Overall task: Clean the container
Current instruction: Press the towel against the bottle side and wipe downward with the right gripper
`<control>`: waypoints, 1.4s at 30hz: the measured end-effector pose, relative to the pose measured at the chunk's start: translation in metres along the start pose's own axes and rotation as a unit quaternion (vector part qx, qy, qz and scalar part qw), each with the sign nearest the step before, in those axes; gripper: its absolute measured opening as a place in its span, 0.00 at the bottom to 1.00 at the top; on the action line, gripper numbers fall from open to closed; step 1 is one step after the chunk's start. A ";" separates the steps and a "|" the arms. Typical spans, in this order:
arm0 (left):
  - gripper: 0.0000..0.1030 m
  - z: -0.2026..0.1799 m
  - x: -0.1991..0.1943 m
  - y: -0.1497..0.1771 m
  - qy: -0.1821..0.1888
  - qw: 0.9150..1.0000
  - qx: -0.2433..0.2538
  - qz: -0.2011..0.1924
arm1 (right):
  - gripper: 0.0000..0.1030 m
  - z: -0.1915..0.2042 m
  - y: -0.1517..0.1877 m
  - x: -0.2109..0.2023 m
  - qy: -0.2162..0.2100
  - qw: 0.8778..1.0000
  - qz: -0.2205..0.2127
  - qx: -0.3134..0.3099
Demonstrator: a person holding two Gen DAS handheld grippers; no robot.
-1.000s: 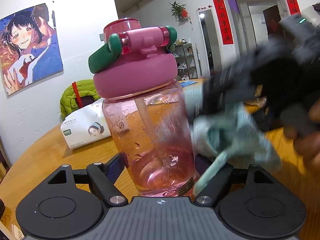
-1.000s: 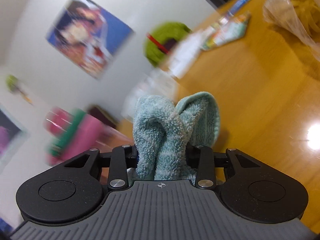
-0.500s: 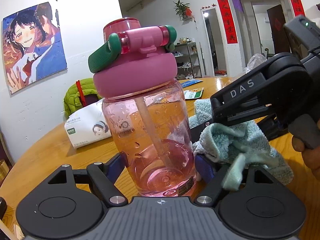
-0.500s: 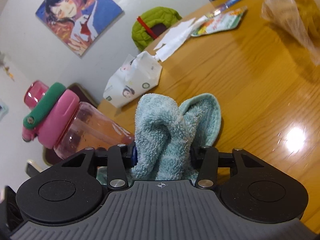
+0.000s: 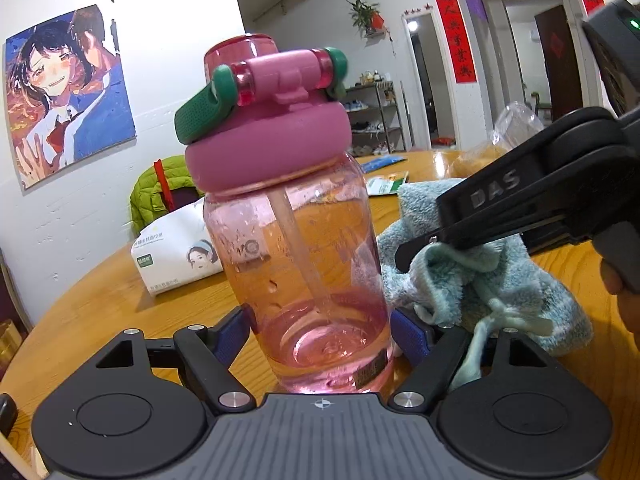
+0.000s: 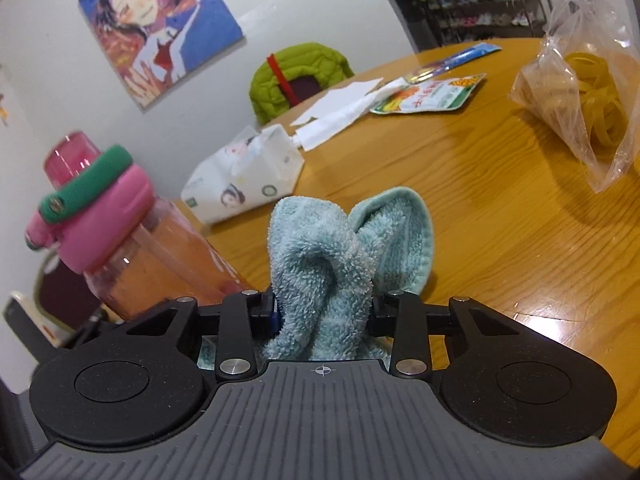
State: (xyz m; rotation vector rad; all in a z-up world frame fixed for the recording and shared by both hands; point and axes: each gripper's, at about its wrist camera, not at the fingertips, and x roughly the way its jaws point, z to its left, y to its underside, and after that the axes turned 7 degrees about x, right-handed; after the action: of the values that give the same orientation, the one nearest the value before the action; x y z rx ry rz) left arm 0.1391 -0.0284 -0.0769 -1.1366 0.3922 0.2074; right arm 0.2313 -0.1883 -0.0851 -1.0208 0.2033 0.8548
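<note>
A clear pink water bottle [image 5: 308, 264] with a pink lid and green strap stands on the wooden table [image 5: 100, 300]. My left gripper [image 5: 322, 330] is shut on the bottle's lower body, blue pads pressed on both sides. The bottle [image 6: 132, 248] also shows at the left of the right wrist view. My right gripper [image 6: 324, 308] is shut on a bunched light-blue towel [image 6: 340, 264]. In the left wrist view that towel [image 5: 480, 280] lies against the bottle's right side, under the right gripper's black finger [image 5: 500, 200].
A white tissue pack [image 6: 244, 176] lies behind the bottle. Paper sheets [image 6: 340, 108], a snack packet [image 6: 432, 94] and a plastic bag of rubber bands [image 6: 580, 92] sit farther back. A green jacket [image 6: 296, 76] hangs on a chair. A person's hand [image 5: 624, 300] holds the right gripper.
The right gripper swung in with the towel, steadied, and now holds it against the bottle's right side. The left gripper and bottle stayed put.
</note>
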 end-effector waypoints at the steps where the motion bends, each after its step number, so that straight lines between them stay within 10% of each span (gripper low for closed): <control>1: 0.76 -0.001 -0.002 0.000 -0.001 1.000 0.004 -0.001 | 0.36 0.001 0.001 0.000 0.004 1.000 0.001 -0.002; 5: 0.71 0.001 -0.002 0.001 0.003 1.000 0.000 -0.002 | 0.36 -0.007 -0.002 -0.016 -0.068 0.996 -0.030 0.051; 10: 0.71 0.001 0.000 0.000 0.006 1.000 0.003 -0.003 | 0.36 -0.045 -0.006 -0.026 -0.288 0.932 -0.042 0.217; 12: 0.71 0.000 0.000 0.000 0.006 1.000 0.004 -0.004 | 0.36 -0.048 -0.004 -0.013 -0.275 0.932 -0.005 0.236; 16: 0.71 0.001 0.001 -0.001 0.008 1.000 0.004 -0.004 | 0.36 -0.044 0.001 0.014 -0.123 0.970 0.066 0.198; 20: 0.71 0.000 0.001 0.000 0.007 1.000 0.003 -0.003 | 0.36 -0.033 0.000 0.010 -0.084 0.985 0.045 0.142; 28: 0.88 -0.021 -0.017 -0.001 -0.085 0.996 0.009 0.018 | 0.36 -0.029 -0.015 -0.013 -0.082 0.986 -0.090 0.110; 33: 0.78 -0.026 -0.018 0.000 -0.046 0.999 0.025 0.005 | 0.36 -0.027 -0.023 0.002 -0.157 0.980 -0.033 0.117; 42: 0.75 0.000 0.001 0.003 -0.001 1.000 0.010 -0.013 | 0.37 -0.021 -0.010 0.001 -0.112 0.988 0.002 0.108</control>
State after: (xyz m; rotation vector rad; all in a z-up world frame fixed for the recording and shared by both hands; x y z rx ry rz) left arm 0.1388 -0.0276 -0.0795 -1.1206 0.3761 0.1809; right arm 0.2438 -0.2067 -0.0902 -0.7168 0.1036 0.9230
